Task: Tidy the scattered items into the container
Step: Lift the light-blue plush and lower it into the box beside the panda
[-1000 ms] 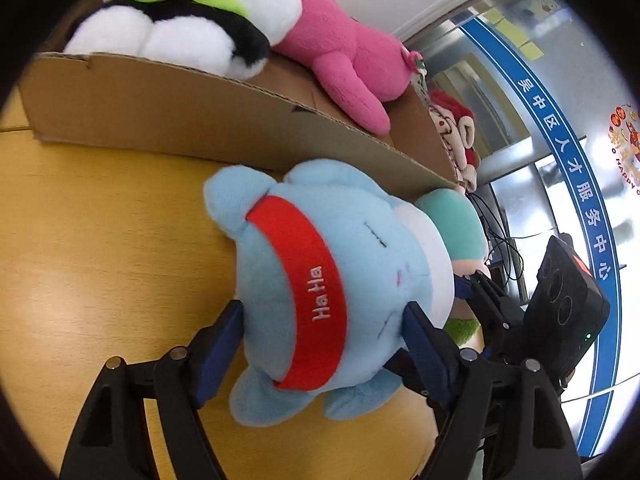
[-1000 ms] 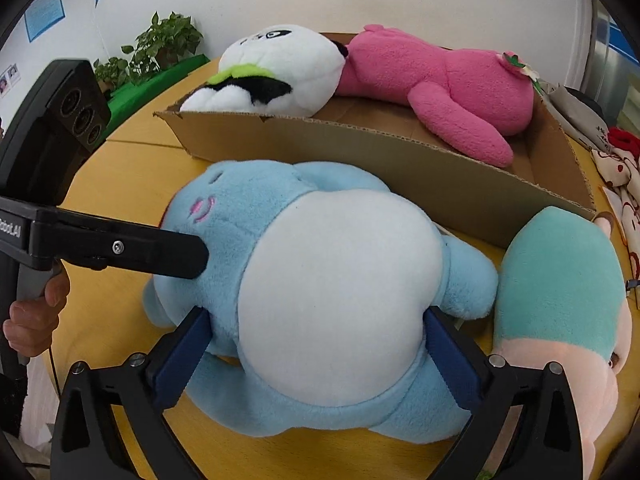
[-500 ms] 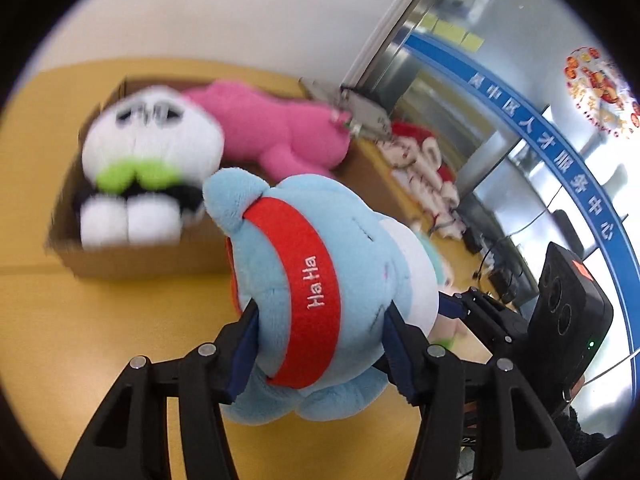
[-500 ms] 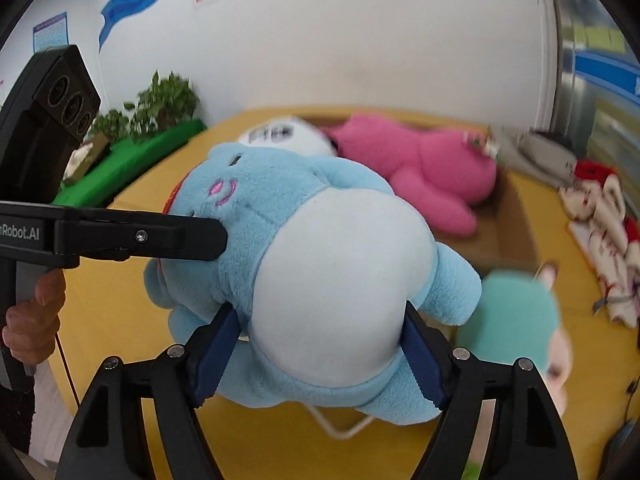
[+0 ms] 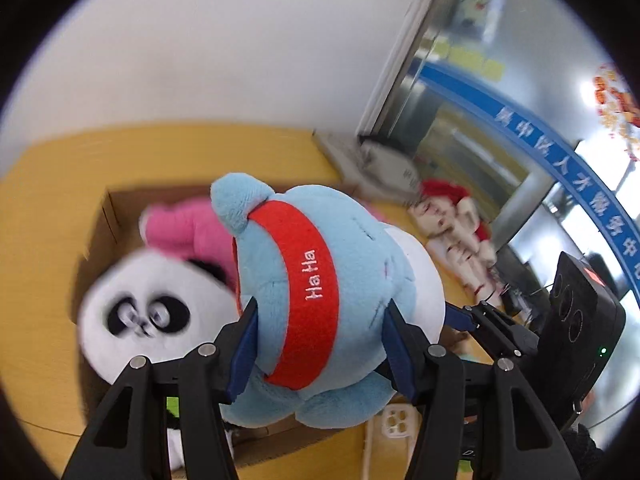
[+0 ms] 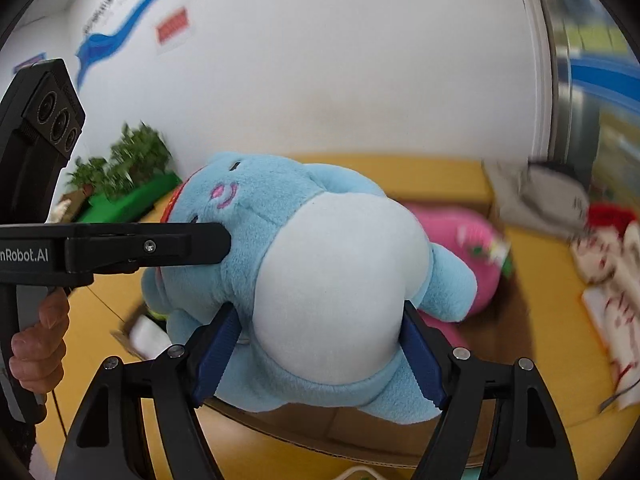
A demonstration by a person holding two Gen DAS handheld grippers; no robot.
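Note:
Both grippers hold one light blue plush toy (image 5: pixel 332 280) with a red "HaHa" band and a white belly (image 6: pixel 336 280). My left gripper (image 5: pixel 320 344) is shut on its head. My right gripper (image 6: pixel 320 352) is shut on its belly. The toy hangs in the air above the cardboard box (image 5: pixel 116 208), whose near wall shows in the right wrist view (image 6: pixel 340 428). In the box lie a panda plush (image 5: pixel 152 316) and a pink plush (image 5: pixel 184 228), the latter also in the right wrist view (image 6: pixel 460 240).
The box stands on a yellow wooden table (image 5: pixel 60 168). A red and white plush (image 5: pixel 452 224) lies on the table right of the box, also in the right wrist view (image 6: pixel 612 248). A grey item (image 6: pixel 548 196) lies behind the box. A white power strip (image 5: pixel 394 420) lies below.
Both grippers have lifted the blue plush off the table and carried it forward over the box. The teal and pink plush beside it has dropped out of view.

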